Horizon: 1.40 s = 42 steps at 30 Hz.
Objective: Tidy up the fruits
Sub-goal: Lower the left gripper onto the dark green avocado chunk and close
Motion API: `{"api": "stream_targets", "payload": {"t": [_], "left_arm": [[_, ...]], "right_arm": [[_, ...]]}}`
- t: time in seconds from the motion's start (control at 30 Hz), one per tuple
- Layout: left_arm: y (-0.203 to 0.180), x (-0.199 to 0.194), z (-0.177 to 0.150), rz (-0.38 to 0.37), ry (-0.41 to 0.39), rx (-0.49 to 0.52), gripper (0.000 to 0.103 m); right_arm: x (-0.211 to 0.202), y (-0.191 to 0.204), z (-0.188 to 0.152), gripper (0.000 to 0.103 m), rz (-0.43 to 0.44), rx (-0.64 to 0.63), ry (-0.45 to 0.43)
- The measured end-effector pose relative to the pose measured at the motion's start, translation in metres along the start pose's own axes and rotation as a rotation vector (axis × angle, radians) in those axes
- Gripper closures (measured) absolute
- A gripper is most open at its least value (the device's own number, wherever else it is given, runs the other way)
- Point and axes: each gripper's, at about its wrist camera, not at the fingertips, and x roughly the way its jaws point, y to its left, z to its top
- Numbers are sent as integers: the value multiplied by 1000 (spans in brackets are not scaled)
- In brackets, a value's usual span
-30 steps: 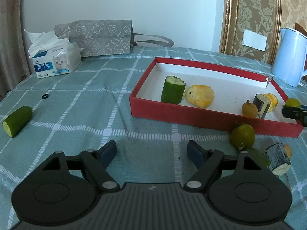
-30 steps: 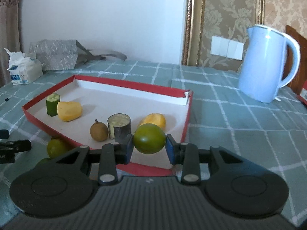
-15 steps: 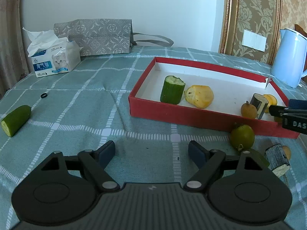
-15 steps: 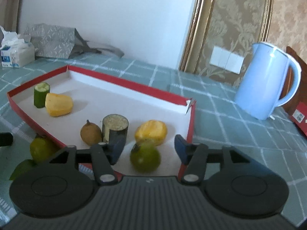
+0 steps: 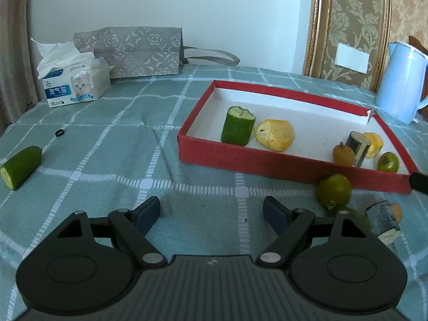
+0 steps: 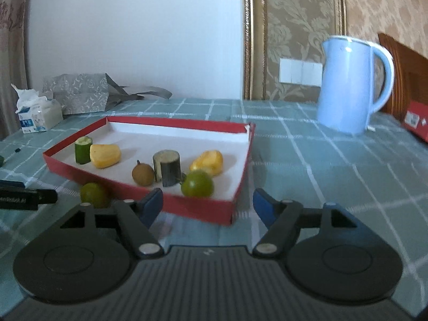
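A red box with a white floor holds a cucumber stub, two yellow pieces, a brown round fruit, a dark cut cylinder and a green lime. My right gripper hangs just outside the box's near wall, its jaws opening with nothing between them. Outside the box lie a second lime, a dark cut piece and a cucumber half. My left gripper is open over bare cloth.
A green checked cloth covers the table. A tissue pack and a grey paper bag stand at the back left, a pale blue kettle at the back right. A small black ring lies on the cloth.
The right gripper let go of the green lime, which now rests in the box's near right corner, and drew back with its jaws spreading. The left gripper stayed put.
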Motion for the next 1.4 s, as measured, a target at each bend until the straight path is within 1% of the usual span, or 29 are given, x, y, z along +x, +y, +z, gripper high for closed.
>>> {"api": "stream_targets", "payload": {"t": [0.07,0.2,0.27,0.33,0.4,0.5,0.57,0.73,0.83,0.93,1.03,1.13,1.2,1.4], "left_arm": [[0,-2,0,-13,-7,-3,19],[-3,-6,-1,-49,-19,3,19],[-5,-10,-4,-69,-25,11,19],[-8,-13,-6,-86,-34,23,19],[-13,-17,-8,-113,-43,41,19],[-23,-26,-12,-130,-88,89,19],[-31,-32,-15,-143,-118,124,19],[-49,-38,-20,-146,-151,208,19],[-50,-43,-20,-190,-164,210,19],[-51,-50,-23,-194,-187,211,18],[-56,-48,-24,-221,-169,236,18],[-65,-41,-27,-186,-145,279,18],[-70,-35,-27,-177,-121,291,18],[-78,-19,-23,-168,-57,278,18]], "right_arm": [[-5,-4,-5,19,2,17,-4],[-4,-10,-12,19,6,43,38],[-5,-12,-14,19,8,55,38],[-5,-12,-14,19,4,50,39],[-2,-10,-15,19,-3,35,61],[1,-7,-16,15,-10,17,84],[0,-7,-16,14,-9,18,83],[-1,-9,-15,9,-2,36,79],[-1,-8,-15,8,1,35,80],[-2,-8,-15,7,1,35,78],[-2,-8,-15,7,3,39,78],[-2,-8,-15,6,6,40,82],[-2,-8,-15,6,8,39,81],[-4,-7,-14,4,11,41,74]]}}
